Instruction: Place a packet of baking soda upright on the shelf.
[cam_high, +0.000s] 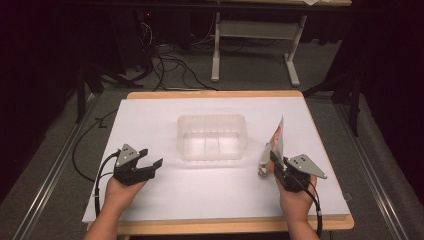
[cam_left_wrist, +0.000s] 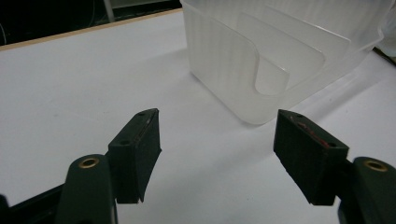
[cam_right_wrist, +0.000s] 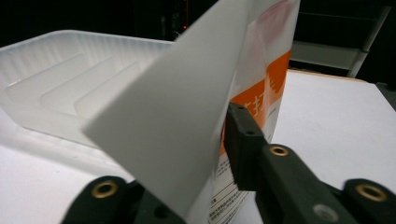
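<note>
1. Translucent plastic makes up the bin (cam_high: 212, 137) at the middle of the white table (cam_high: 165, 200) in the high view; two low dividers split it into three compartments, all bare. At the near left, the left gripper (cam_high: 152, 159) rests on the table with its jaws spread, grasping nothing. At the near right, the right gripper (cam_high: 274, 161) is clamped on an upright white and orange pouch (cam_high: 276, 142) that stands just right of the bin.
2. From the left gripper view, the bin's (cam_left_wrist: 280, 51) curved dividers show through its ribbed wall, beyond the two parted pads (cam_left_wrist: 140, 154), with bare table between them.
3. From the right gripper view, the pouch (cam_right_wrist: 187, 116) rises between the jaws, one pad (cam_right_wrist: 243, 144) pressed on its orange printed face; the bin (cam_right_wrist: 60, 79) lies behind at the left.
</note>
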